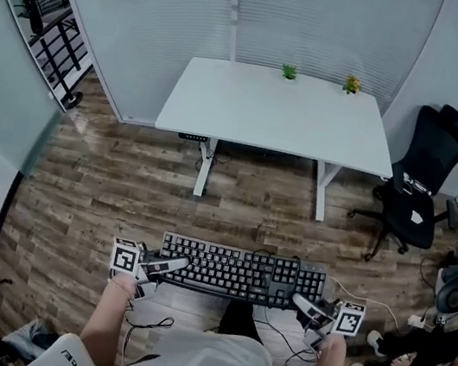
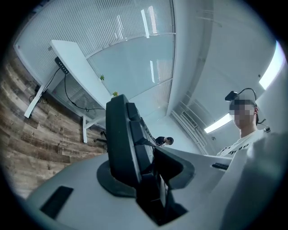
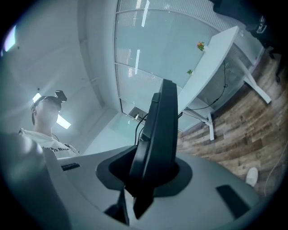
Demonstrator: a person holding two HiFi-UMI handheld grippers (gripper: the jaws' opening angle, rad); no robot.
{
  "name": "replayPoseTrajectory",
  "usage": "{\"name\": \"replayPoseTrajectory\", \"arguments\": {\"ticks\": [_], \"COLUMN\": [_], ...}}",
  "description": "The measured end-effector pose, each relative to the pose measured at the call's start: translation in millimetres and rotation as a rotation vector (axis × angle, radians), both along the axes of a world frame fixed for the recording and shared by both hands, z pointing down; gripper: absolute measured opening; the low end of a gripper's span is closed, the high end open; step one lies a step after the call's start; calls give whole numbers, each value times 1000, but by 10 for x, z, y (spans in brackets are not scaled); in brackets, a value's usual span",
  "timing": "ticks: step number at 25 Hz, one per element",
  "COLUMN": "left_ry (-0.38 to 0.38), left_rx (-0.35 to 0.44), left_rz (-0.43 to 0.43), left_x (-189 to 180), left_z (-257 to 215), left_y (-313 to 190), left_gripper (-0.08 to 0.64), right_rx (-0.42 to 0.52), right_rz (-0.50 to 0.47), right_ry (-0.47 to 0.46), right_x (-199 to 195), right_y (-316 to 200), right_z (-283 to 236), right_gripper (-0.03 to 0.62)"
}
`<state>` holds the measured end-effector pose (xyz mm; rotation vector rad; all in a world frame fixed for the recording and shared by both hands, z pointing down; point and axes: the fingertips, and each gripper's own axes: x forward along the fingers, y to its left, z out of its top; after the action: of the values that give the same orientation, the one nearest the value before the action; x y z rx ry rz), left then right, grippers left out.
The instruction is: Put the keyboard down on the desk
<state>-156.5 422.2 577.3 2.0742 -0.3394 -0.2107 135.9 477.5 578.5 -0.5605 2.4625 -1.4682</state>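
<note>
The task is only partly done, as I judge it: the keyboard point(image 1: 240, 272) is up in the air, held level in front of my body above the wooden floor point(image 1: 113, 192), and it is not yet on the table point(image 1: 276, 116), which stands well apart from it. The left hand-held gripper point(image 1: 169, 264) is clamped on the left end of the keyboard and the right hand-held gripper point(image 1: 305, 306) is clamped on the right end; in both gripper views the dark body of the keyboard stands edge-on between the jaws, with the pads pressed on it. What is left, I think, is to carry it forward, bring it over the near edge of the table, lower it flat and let it go. The table top is almost bare, so there is much room for landing; only two small plants point(image 1: 290, 72) stand at the far edge, near the wall. The floor between me and the table looks open. On the right, a black office chair point(image 1: 418, 180) stands just beside the right corner of the table, and a person point(image 1: 412, 363) sits low at the right edge of the head view, so I would keep the right end away from that side. Dark cables point(image 1: 274, 326) hang below the keyboard, close to my body; I cannot tell to what they belong, but they could drag.
</note>
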Motion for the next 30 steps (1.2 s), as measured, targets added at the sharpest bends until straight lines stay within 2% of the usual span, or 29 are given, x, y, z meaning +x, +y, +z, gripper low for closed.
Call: {"name": "replayPoseTrajectory", "arguments": {"ticks": [8, 11, 14, 21, 30], "left_ry": [-8, -10, -7, -6, -2], "left_rx": [7, 2, 1, -10, -27], "left_rz": [-13, -11, -17, -41, -37], "left_x": [464, 681, 843, 999, 1095], "left_z": [-153, -191, -209, -172, -79], "left_y": [-1155, -1510, -1822, -2204, -2709], "left_gripper": [145, 144, 144, 144, 144], "right_rx": [18, 0, 26, -27, 6], "right_rz": [-20, -19, -37, -41, -52], "right_ry": [5, -9, 11, -20, 9], "right_x": [479, 682, 856, 1018, 1097], "right_y": [-1199, -1557, -1902, -2328, -2834], "right_z": [-106, -146, -164, -131, -80], "right_gripper": [117, 117, 115, 115, 117]}}
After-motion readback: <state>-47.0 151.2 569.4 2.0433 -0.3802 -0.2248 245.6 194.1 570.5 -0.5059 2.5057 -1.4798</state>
